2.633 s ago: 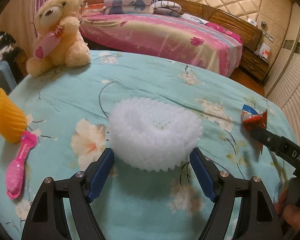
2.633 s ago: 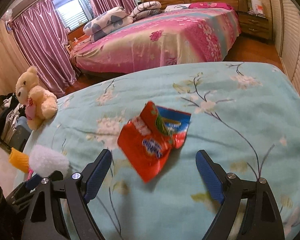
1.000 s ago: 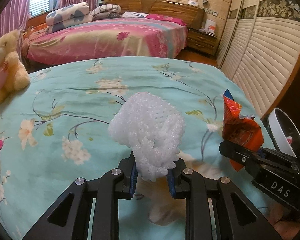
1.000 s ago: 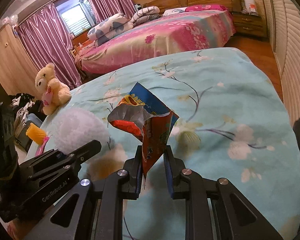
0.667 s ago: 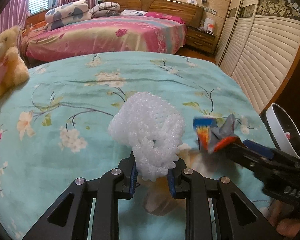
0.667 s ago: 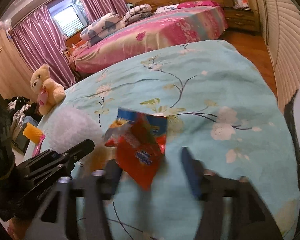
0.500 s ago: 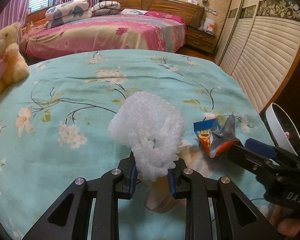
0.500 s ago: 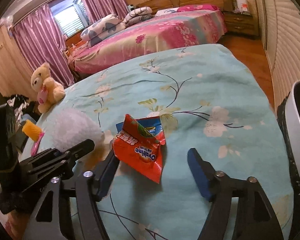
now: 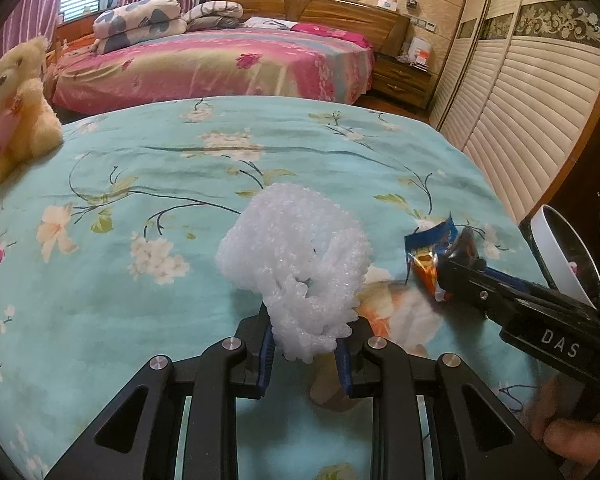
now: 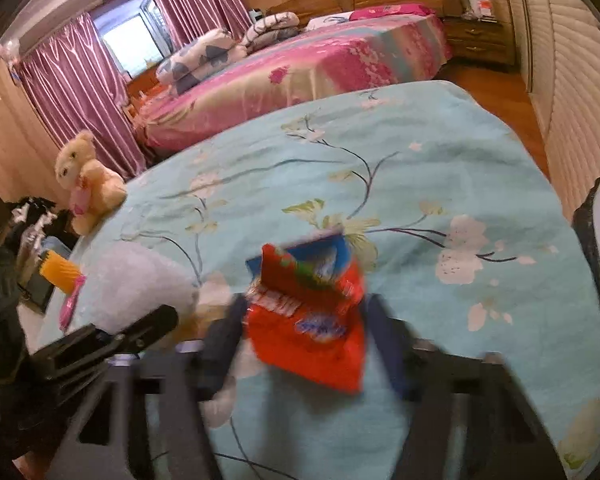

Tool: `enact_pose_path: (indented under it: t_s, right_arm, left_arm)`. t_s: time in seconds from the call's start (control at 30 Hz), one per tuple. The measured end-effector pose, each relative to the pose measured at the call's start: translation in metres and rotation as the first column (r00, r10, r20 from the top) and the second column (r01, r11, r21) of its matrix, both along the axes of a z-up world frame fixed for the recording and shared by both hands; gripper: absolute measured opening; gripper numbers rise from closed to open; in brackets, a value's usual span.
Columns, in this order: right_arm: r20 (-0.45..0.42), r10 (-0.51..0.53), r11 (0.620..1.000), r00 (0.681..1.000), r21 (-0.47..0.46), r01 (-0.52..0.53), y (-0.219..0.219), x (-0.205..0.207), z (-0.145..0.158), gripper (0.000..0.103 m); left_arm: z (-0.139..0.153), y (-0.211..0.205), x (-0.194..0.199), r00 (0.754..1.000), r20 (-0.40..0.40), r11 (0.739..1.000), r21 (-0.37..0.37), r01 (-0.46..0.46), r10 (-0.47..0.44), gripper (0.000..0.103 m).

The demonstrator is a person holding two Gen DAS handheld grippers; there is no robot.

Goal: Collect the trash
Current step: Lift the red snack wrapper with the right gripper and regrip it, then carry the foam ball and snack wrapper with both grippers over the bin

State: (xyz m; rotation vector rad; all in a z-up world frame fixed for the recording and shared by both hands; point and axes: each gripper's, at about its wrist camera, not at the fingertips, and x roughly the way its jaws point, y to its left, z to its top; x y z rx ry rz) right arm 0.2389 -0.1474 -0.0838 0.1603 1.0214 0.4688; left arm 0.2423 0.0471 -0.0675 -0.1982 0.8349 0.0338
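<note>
1. I am keeping my left gripper clamped on the white foam netting, holding it lifted just above the teal flowered bedspread.
2. My right gripper has just been closing its jaws around the red snack wrapper. The wrapper is sitting between them, but the blur is hiding whether the pads are pressing on it, so I cannot tell.
3. I judge I am re-gripping the wrapper before carrying both pieces off.
4. The white bin is standing just past the bed's right edge. Next I need a firm hold on the wrapper, then a swing over that rim.
</note>
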Motion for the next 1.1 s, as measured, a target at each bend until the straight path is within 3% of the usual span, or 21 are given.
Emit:
enact_pose_path:
  t_s: [0.2, 1.1]
  right_arm:
    - [0.015, -0.01, 1.0, 1.0, 0.02, 0.009, -0.011, -0.007, 0.007, 0.038]
    - [0.074, -0.128, 0.99, 0.989, 0.073, 0.122, -0.074, -0.03, 0.03, 0.038]
  left_arm:
    - [0.003, -0.008, -0.002, 1.0, 0.003, 1.0, -0.007, 0.024, -0.024, 0.024]
    - [0.015, -0.077, -0.006, 0.987, 0.002, 0.987, 0.034, 0.159, -0.16, 0.024]
